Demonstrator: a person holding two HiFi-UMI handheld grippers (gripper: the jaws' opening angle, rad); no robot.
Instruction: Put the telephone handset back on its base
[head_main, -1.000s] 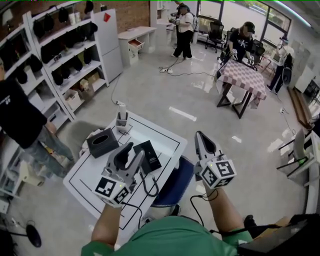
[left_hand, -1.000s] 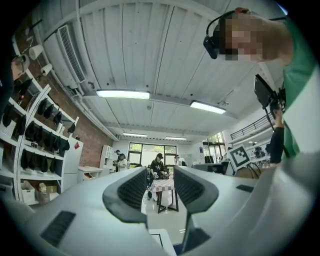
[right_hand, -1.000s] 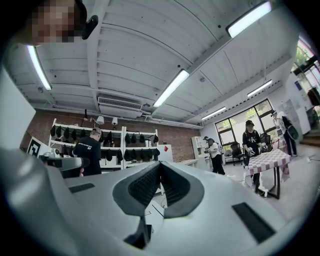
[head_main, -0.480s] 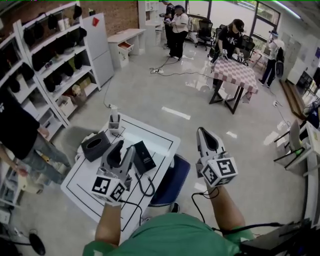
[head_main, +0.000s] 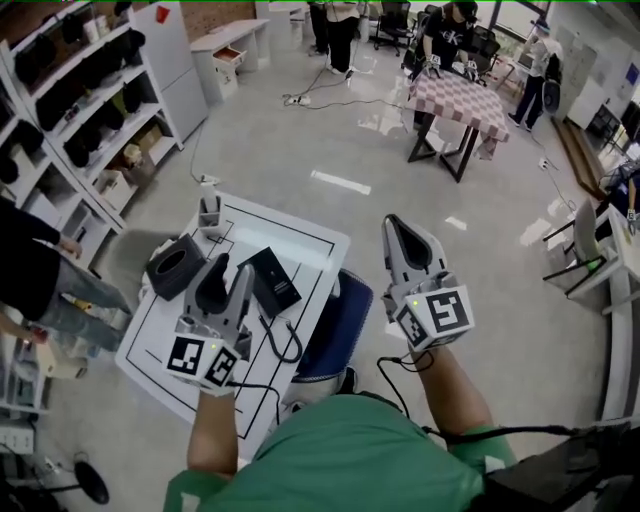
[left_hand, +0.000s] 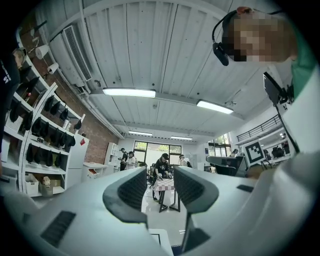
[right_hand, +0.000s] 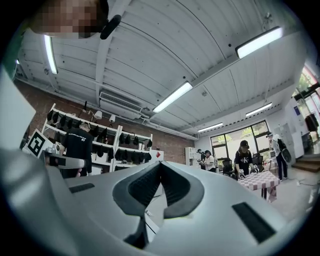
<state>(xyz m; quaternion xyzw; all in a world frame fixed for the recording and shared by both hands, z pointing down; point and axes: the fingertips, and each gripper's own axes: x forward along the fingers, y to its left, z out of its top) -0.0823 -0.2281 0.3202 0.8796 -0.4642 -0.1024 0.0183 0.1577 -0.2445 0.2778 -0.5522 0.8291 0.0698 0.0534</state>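
Handset: can't be picked out in any view. The black base (head_main: 268, 281) sits on the white table (head_main: 300, 240), with its cord (head_main: 285, 345) trailing toward the person. Looks like the pre-grasp step.
Left gripper (head_main: 230, 270) hovers just beside the base, jaws apart, nothing between them. Right gripper (head_main: 396, 226) is off the table edge, jaws pressed together, empty. Likely next: trace the cord to the handset and lower the left jaws onto it. Only the head view shows the phone; the gripper views look out into the room but settle the jaw state.

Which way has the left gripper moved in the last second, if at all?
No, no real move. In head view the left gripper still hovers just left of the phone base on the table; only the camera shifted.
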